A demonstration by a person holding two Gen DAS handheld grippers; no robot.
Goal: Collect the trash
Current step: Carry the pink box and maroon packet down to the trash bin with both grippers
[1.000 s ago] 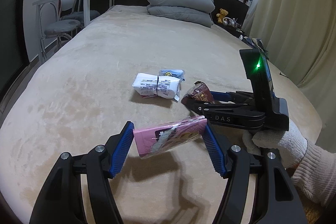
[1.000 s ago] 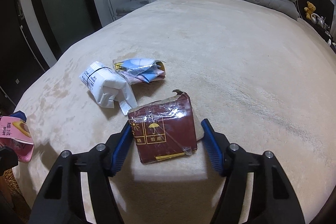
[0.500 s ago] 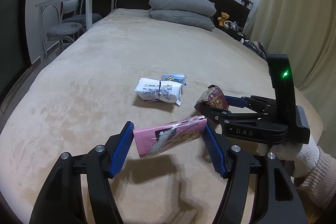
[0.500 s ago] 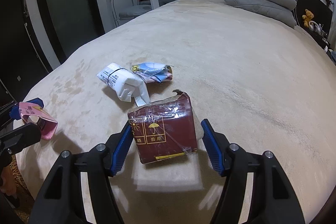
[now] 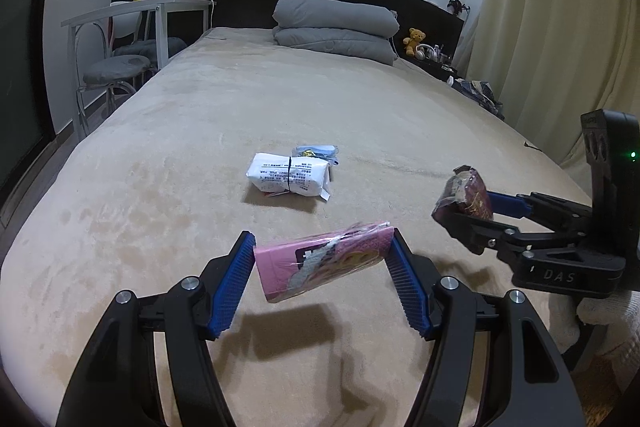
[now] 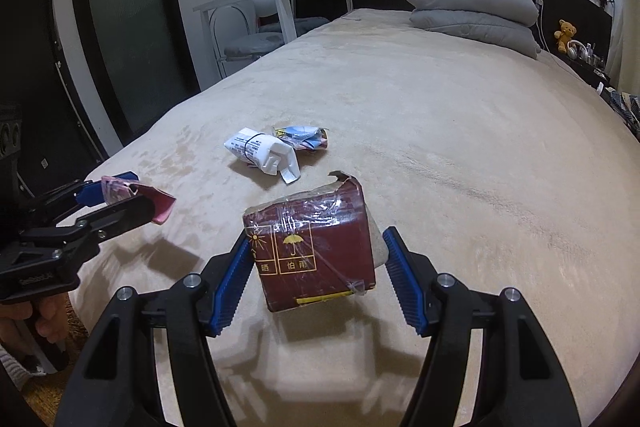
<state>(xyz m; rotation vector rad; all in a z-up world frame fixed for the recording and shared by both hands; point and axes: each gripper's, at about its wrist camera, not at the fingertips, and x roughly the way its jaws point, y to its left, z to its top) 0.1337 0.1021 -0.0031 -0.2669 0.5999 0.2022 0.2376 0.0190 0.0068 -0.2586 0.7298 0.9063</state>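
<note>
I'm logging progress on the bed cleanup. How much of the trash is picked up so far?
About half. In hand: the left tongs grip a pink packet, and the right tongs grip a dark red box, both lifted off the bed. Left: a white banded packet and a crumpled blue wrapper lie there. No bin is in view.
</note>
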